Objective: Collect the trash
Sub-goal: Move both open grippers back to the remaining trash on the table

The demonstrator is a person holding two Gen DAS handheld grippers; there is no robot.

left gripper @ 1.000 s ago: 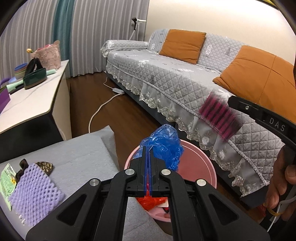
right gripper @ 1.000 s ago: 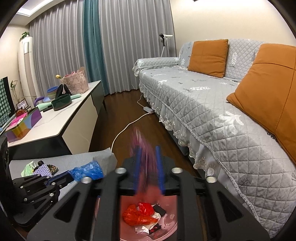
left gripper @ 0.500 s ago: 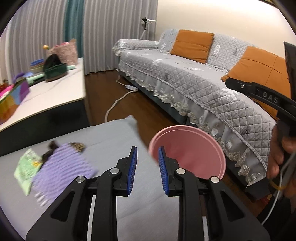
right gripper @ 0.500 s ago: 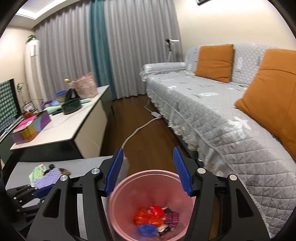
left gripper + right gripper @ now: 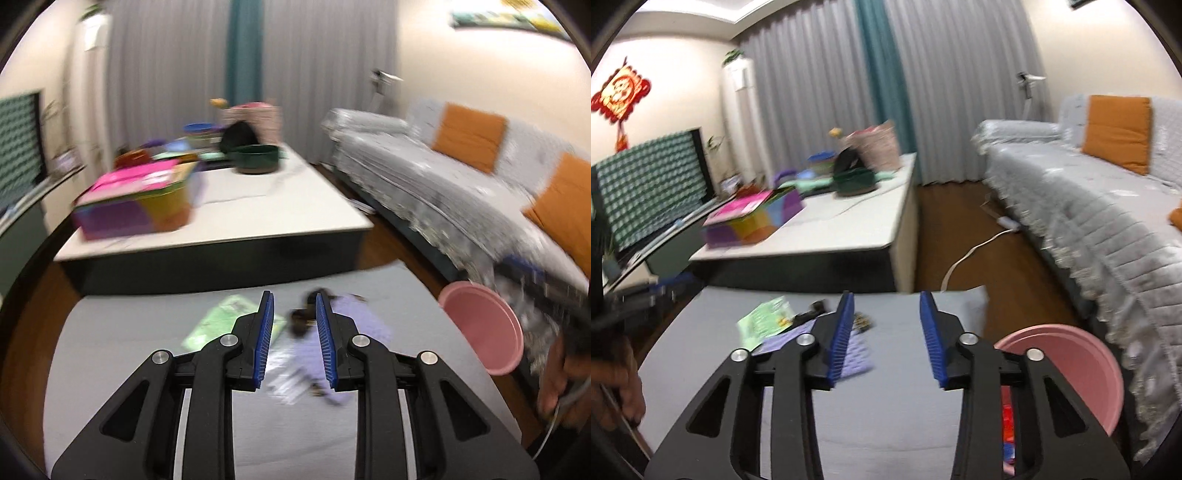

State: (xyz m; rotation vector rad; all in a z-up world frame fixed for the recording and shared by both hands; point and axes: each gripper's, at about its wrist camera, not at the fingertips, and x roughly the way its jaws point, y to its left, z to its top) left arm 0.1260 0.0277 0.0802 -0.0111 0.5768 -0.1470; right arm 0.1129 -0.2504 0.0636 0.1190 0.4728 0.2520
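- The left wrist view was smeared by motion: the sofa (image 5: 461, 192) and colourful box (image 5: 136, 203) had no crisp edges.
- The purple foam net (image 5: 354, 325) was partly hidden behind the blue fingers (image 5: 264, 343); the dark scrap beside it was too blurred to identify.
- The pink bin (image 5: 1082, 373) was cut by the right wrist view's lower edge, its contents mostly hidden.
- A hand (image 5: 561, 380) at lower right was blurred.
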